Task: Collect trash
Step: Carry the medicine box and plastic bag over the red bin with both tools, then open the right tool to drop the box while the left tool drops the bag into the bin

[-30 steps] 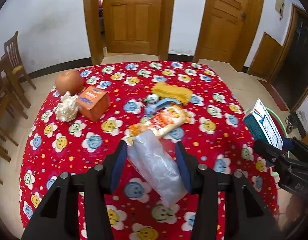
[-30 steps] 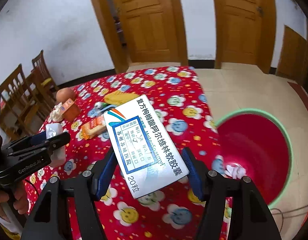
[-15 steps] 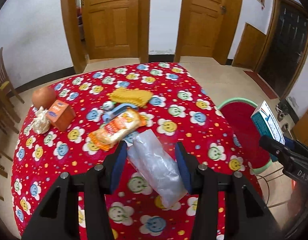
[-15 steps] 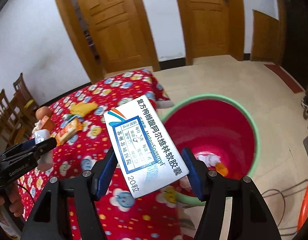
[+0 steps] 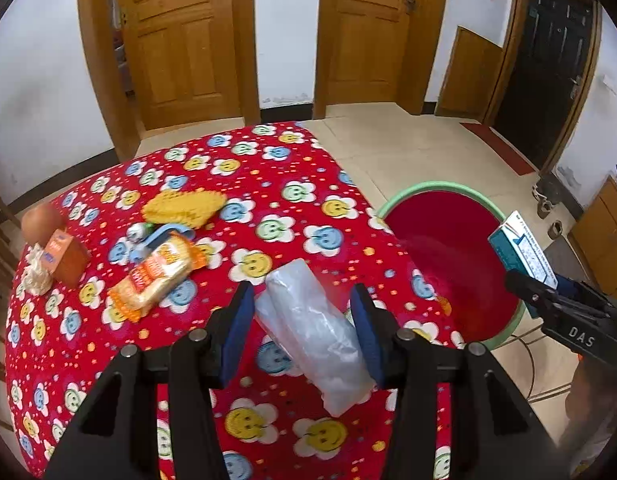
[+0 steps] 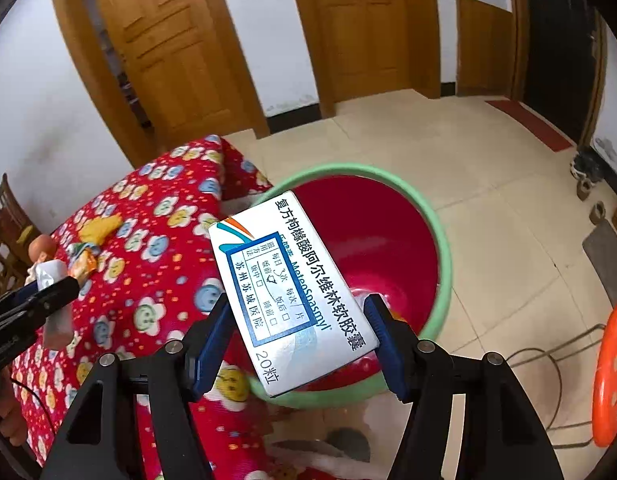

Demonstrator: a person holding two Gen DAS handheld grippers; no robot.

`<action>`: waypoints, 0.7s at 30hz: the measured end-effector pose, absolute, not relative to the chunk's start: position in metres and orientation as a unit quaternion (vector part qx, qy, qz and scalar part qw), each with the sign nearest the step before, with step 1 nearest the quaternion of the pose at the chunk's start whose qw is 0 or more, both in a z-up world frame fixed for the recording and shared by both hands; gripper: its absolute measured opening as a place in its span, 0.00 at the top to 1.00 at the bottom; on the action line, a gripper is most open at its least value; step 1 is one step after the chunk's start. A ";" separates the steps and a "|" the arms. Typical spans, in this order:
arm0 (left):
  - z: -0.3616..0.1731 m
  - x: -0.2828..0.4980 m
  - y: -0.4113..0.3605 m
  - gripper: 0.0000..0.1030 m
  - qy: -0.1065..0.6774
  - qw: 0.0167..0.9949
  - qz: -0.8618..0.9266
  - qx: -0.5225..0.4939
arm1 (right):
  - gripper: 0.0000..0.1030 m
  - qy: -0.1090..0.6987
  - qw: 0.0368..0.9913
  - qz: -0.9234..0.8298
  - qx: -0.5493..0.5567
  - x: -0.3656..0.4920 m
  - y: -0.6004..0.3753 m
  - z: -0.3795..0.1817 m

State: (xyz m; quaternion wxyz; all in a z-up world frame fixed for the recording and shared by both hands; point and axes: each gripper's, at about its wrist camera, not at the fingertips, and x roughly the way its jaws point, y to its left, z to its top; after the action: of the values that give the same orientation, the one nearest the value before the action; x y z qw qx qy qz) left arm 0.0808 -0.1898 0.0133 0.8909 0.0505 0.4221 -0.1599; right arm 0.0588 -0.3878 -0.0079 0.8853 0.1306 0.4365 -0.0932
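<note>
My left gripper (image 5: 302,322) is shut on a clear plastic bag (image 5: 312,328) and holds it above the red smiley tablecloth (image 5: 268,184). My right gripper (image 6: 298,326) is shut on a white and blue medicine box (image 6: 294,292) and holds it over the near rim of the red basin with a green rim (image 6: 442,248), which stands on the floor right of the table. The basin (image 5: 440,240) and the box (image 5: 522,250) also show in the left wrist view. The left gripper (image 6: 40,292) with the bag shows at the left of the right wrist view.
On the table lie an orange snack packet (image 5: 158,274), a yellow packet (image 5: 184,208), a blue item (image 5: 160,236), an orange carton (image 5: 66,256), a crumpled tissue (image 5: 34,274) and a round brown fruit (image 5: 42,218). An orange stool (image 6: 612,372) stands right of the basin. Wooden chairs (image 6: 8,236) stand at the left.
Both grippers have swung right with their loads. The right gripper has gone from over the table to over the basin's rim. The left view now takes in the basin.
</note>
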 end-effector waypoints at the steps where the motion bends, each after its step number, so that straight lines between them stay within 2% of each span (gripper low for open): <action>1: 0.013 0.081 -0.193 0.52 0.423 0.890 -0.162 0.051 | 0.35 0.437 0.884 -0.095 0.132 0.059 -0.390 -0.009; 21: 0.003 0.092 -0.250 0.52 0.427 0.877 -0.206 0.077 | 0.35 0.428 0.880 -0.118 0.167 0.052 -0.417 -0.016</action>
State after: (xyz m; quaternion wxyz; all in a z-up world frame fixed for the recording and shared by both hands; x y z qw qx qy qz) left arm 0.0916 -0.2505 0.0028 0.8771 0.0765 0.4271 -0.2059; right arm 0.0524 -0.4168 -0.0160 0.8805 0.1669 0.4278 -0.1181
